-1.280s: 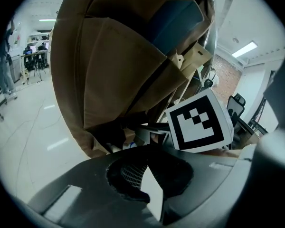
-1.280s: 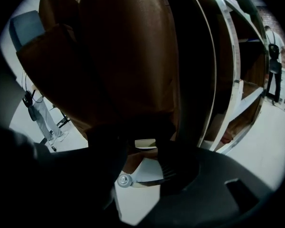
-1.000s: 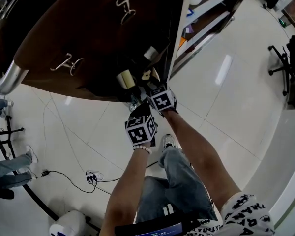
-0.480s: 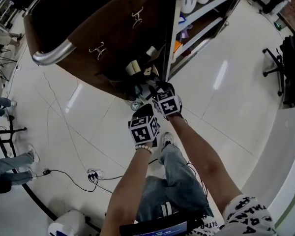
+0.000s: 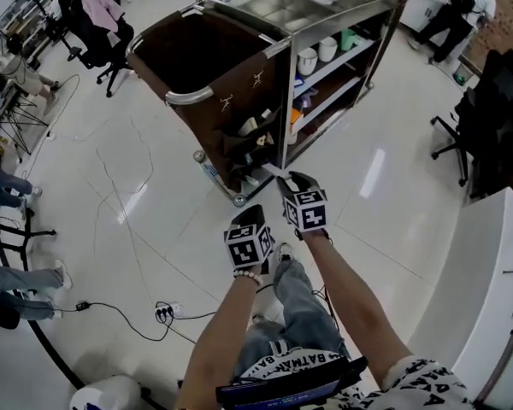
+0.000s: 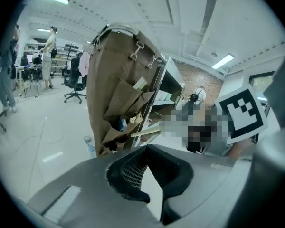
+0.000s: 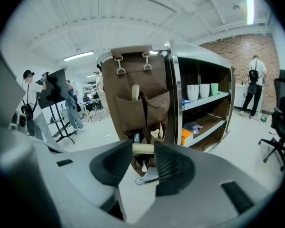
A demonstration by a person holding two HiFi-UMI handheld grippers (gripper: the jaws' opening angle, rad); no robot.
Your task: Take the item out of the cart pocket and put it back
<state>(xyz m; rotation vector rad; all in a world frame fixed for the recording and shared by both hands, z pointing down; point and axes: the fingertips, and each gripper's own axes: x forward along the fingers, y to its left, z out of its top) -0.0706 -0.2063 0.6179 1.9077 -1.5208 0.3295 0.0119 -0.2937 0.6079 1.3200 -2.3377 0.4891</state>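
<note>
"Pale strip: where does it lie?"

"Crosswise between the fingers of the right gripper, which press on it from both sides. It is held in the air in front of the cart, which stands at 12 o'clock from the grippers in the head view. The strip faces the brown pockets. Whether its far end touches the lower ones cannot be told."

"And the left gripper?"

"Fingers closed tip to tip, with nothing between them. Only floor shows through the wedge behind the tips. In the head view it sits at 8 o'clock from the right gripper, well apart from the cart."

"What else does the cart carry?"

"Steel shelves at 3 o'clock of the pockets. White cups stand on the upper one and an orange object lies lower down. A second pale piece stands upright in the upper left pocket."
</note>
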